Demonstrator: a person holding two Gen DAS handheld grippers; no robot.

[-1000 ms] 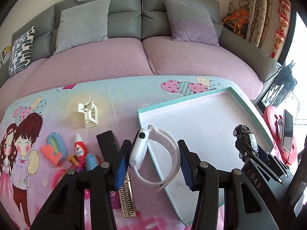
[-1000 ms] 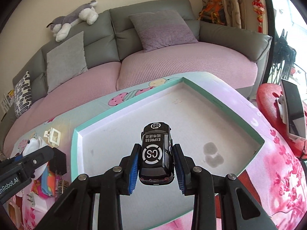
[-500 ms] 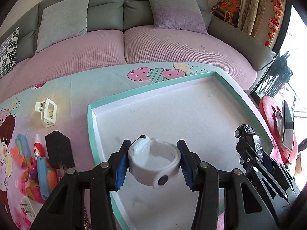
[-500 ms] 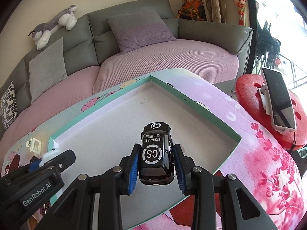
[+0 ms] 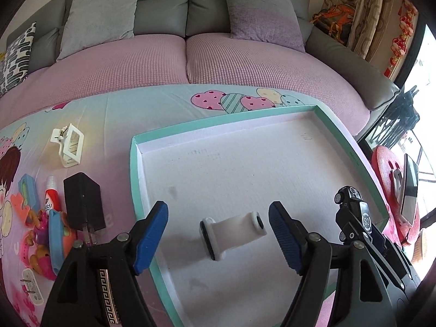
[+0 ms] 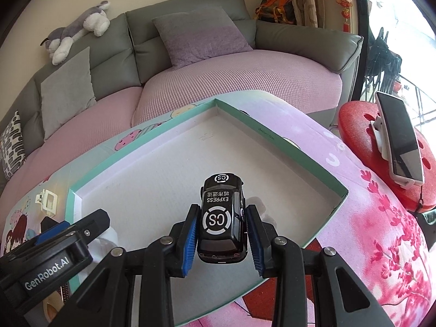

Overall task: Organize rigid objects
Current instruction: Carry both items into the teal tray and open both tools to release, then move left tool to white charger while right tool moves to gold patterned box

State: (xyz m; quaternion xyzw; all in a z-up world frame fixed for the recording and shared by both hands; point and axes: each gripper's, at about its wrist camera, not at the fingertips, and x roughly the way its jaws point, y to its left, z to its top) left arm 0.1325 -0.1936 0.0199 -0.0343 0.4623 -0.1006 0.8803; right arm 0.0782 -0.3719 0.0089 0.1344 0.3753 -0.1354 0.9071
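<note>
Bright daylight enters from a blown-out window (image 6: 403, 21) at the right edge, casting soft shadows on the white tray floor (image 5: 245, 169), while both fisheye views stay sharp at centre, bend strongly outward, and darken into black corners.

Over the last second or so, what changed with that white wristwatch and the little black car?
The left tongs carried the white plastic wristwatch from the tray's edge over the shallow teal-rimmed tray, and their jaws have just been opening; the watch now sits between them with gaps on both sides, let go. The right tongs stay clamped on the black toy car above the tray.
</note>
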